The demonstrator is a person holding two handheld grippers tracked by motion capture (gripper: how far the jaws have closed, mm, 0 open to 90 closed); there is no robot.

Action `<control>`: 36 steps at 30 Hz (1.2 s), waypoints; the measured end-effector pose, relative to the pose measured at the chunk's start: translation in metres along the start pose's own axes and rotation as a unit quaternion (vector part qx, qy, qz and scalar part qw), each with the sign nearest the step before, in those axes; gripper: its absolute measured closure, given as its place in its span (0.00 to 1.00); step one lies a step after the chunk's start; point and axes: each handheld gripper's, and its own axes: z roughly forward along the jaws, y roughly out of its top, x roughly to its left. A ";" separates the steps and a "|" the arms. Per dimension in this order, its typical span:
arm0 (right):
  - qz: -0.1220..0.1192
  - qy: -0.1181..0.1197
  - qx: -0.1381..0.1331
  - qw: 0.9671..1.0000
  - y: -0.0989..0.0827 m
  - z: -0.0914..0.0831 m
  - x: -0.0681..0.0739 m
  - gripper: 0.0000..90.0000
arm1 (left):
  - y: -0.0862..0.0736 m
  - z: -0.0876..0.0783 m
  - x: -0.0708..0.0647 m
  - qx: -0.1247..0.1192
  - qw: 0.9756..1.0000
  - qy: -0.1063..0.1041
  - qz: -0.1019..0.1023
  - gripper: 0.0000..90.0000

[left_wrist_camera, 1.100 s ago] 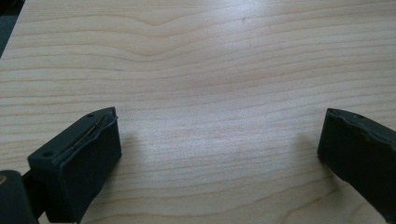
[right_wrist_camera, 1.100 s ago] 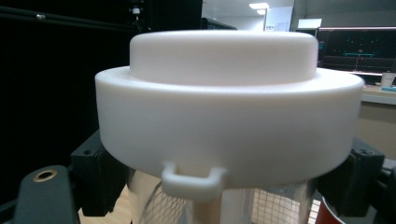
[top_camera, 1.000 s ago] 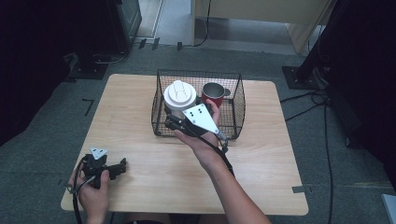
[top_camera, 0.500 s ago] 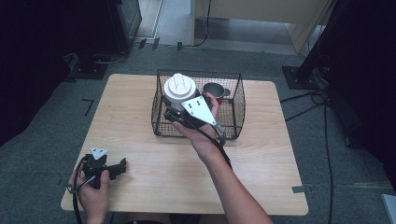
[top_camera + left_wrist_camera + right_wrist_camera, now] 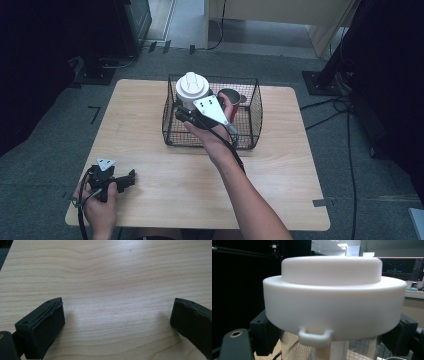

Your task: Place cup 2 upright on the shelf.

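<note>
Right claw [image 5: 186, 111] clamped on a clear jar [image 5: 329, 347] just under its wide white lid [image 5: 334, 297], one black jaw pressed to each side below the lid's rim. Jar held upright and raised, lid [image 5: 192, 86] level with the top edge of the wire basket [image 5: 250, 117] at its left rear corner. Small loop tab seen at the front of the lid's lower edge in the right gripper view. Basket mesh visible through and below the clear wall in that same view. Whether the jar's base touched the basket floor could not be told.

Just right of the jar, inside the basket, stood a red cup [image 5: 231, 97], partly hidden behind the hand and the grey plate on the gripper. Basket walls rose on all sides around jar and cup; the forearm crossed over the near wall. Basket set toward the back of the wooden counter [image 5: 280, 165].

Left claw [image 5: 131, 177] spread wide, holding nothing, near the front left corner of the counter, well apart from the basket. In the left gripper view, both jaws stood far apart low over bare wood grain [image 5: 112, 290].
</note>
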 end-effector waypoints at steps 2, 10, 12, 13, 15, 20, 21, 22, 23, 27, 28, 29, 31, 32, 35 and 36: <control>0.000 0.000 0.000 1.000 -0.001 0.003 0.000 0.17 | 0.000 0.000 0.000 0.000 1.000 0.000 0.000 0.00; -0.001 -0.004 0.004 1.000 -0.006 0.017 0.000 0.17 | 0.000 0.000 0.000 -0.001 1.000 0.000 0.000 0.00; 0.000 -0.007 0.006 1.000 -0.008 0.020 -0.001 0.17 | 0.000 0.000 0.000 -0.001 1.000 0.000 0.000 0.00; 0.001 -0.008 0.007 1.000 -0.010 0.022 -0.001 0.17 | 0.000 0.000 0.000 -0.001 1.000 0.000 0.000 0.00; 0.000 -0.008 0.010 1.000 -0.012 0.025 -0.002 0.17 | 0.000 0.000 0.000 -0.001 1.000 0.000 0.000 0.00; -0.010 -0.013 0.010 1.000 -0.018 0.035 -0.004 0.17 | 0.000 0.000 0.000 -0.001 1.000 0.000 0.000 0.00; -0.011 -0.015 0.011 1.000 -0.019 0.037 -0.005 0.17 | 0.000 0.000 0.000 -0.001 1.000 0.000 0.000 0.00; -0.009 -0.014 0.012 1.000 -0.020 0.038 -0.005 0.17 | 0.000 0.000 0.000 -0.001 1.000 0.000 0.000 0.00; -0.009 -0.013 0.013 1.000 -0.021 0.039 -0.005 0.17 | 0.000 0.000 0.000 -0.001 1.000 0.000 0.000 0.00; -0.012 -0.009 0.015 1.000 -0.025 0.045 -0.004 0.17 | 0.000 0.000 0.000 -0.001 1.000 0.000 0.000 0.00; -0.010 -0.009 0.016 1.000 -0.027 0.046 -0.004 0.17 | 0.000 0.000 0.000 -0.001 1.000 0.000 0.000 0.00; -0.009 -0.009 0.018 1.000 -0.028 0.048 -0.005 0.17 | 0.000 0.000 0.000 -0.001 1.000 0.000 0.000 0.00; -0.007 -0.011 0.020 1.000 -0.031 0.051 -0.006 0.17 | 0.000 0.000 0.000 0.000 1.000 0.000 0.001 0.00; -0.005 -0.012 0.022 1.000 -0.033 0.053 -0.006 0.17 | 0.000 0.000 0.000 -0.001 1.000 0.000 0.000 0.00; 0.000 -0.018 0.027 0.999 -0.039 0.059 -0.010 0.17 | 0.000 0.000 0.000 0.000 1.000 0.000 0.001 0.00; 0.002 -0.021 0.030 0.999 -0.041 0.061 -0.011 0.17 | 0.000 0.000 0.000 0.000 1.000 0.000 0.001 0.00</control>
